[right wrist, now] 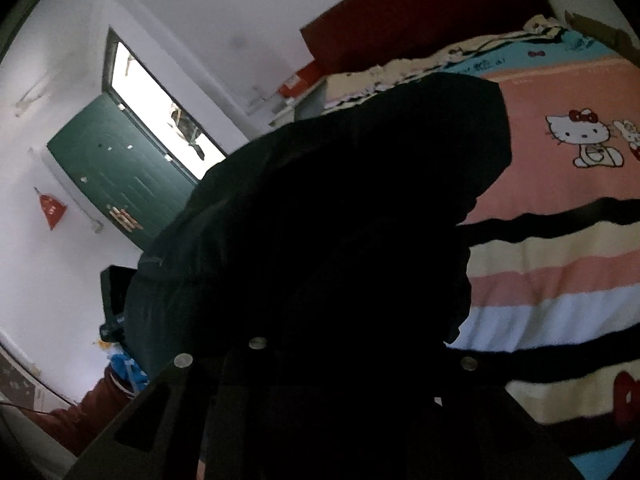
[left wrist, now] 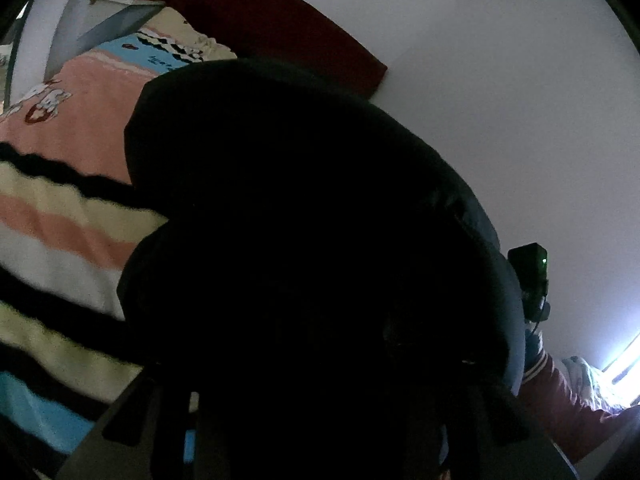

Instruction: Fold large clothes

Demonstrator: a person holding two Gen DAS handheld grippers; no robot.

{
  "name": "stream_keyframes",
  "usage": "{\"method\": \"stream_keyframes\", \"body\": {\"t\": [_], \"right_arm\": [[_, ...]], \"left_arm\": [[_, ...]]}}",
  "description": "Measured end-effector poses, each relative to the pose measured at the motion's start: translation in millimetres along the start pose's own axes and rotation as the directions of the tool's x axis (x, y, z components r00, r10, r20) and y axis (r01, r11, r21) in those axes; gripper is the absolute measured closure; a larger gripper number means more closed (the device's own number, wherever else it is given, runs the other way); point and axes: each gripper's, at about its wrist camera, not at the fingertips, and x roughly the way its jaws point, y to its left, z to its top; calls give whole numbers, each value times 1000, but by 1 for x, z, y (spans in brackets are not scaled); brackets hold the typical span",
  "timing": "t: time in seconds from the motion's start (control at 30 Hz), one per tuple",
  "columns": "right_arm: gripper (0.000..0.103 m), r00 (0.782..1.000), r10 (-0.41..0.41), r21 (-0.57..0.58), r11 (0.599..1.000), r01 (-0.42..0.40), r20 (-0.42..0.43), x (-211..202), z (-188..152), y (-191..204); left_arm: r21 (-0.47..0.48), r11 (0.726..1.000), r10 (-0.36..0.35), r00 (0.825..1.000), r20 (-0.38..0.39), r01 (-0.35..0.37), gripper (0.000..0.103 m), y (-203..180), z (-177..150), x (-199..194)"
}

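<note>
Dark bulky fabric garment (left wrist: 304, 220), one, bunched and axis unreadable, drapes from both clamping grippers, left gripper (left wrist: 320, 432) and right gripper (right wrist: 332, 420), over striped bedspread (right wrist: 560, 264).

Left gripper (left wrist: 320, 420), right gripper (right wrist: 340, 412), jaws hidden

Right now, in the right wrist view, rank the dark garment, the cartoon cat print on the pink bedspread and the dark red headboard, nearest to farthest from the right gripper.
1. Dark garment, draped directly over the gripper.
2. Cartoon cat print, to the right on the pink bedspread.
3. Dark red headboard, at the top against the wall.
</note>
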Motion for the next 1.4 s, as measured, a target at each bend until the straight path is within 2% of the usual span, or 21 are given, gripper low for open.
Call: {"method": "stream_keyframes", "body": {"t": [0.1,0.17,0.27,0.37,0.43,0.5,0.53,0.57,0.63,0.7,0.8,0.87,0.93,1.03,1.2,1.23,1.3,1.4], "right_arm": [[81,1000,12,28,1000,-12,-6,2,-17,-5],[81,1000,-1,54,999,2,-30,3,-25,-30],[79,997,-49,129,990,58,-66,13,-58,-54],[62,995,-85,207,974,93,-47,5,-72,-74],[40,989,-139,217,965,146,-46,-3,-77,-79],[25,972,-226,197,952,233,-55,-9,-76,-79],[24,965,-255,186,947,261,-53,-16,-79,-82],[24,962,-270,185,944,274,-48,-22,-79,-81],[24,947,-317,175,931,320,-46,-33,-77,-79],[24,924,-380,134,915,381,-31,-47,-74,-65],[24,922,-386,108,918,382,25,-59,-66,-44],[23,917,-394,83,917,389,55,-56,-57,-27],[18,907,-414,44,910,412,82,-44,-44,-7],[16,902,-420,-1,906,423,102,-14,-29,9],[16,891,-443,-44,893,448,101,34,-9,14],[16,888,-449,-47,889,455,96,40,-6,13],[15,884,-459,-56,884,465,84,57,1,4],[11,883,-468,-44,882,469,45,77,7,-13]], "left_arm": [[-40,998,43,998,-34,-45,74,18,-29,6],[-61,994,87,994,-68,-91,73,37,-41,8],[-105,979,161,981,-107,-173,60,71,-57,4],[-158,976,131,985,-109,-148,53,83,-62,-12],[-175,971,150,984,-96,-165,49,84,-60,-22],[-210,963,158,985,-65,-169,49,87,-62,-43],[-234,958,159,986,-47,-166,49,90,-63,-54],[-247,951,183,982,-34,-186,49,95,-60,-66],[-236,929,289,957,-17,-285,49,95,-56,-88],[-231,913,348,937,9,-337,49,88,-50,-108],[-163,920,370,927,58,-357,49,59,-30,-116],[-108,925,372,926,68,-363,49,35,-14,-108],[-55,932,362,929,80,-358,49,10,0,-84],[9,938,346,936,64,-347,49,-19,21,-32],[112,919,376,926,26,-377,49,-46,45,63],[133,912,390,921,20,-389,49,-48,50,77],[156,888,437,899,3,-432,49,-43,59,108],[155,872,476,878,-48,-464,47,-27,67,140]]}}
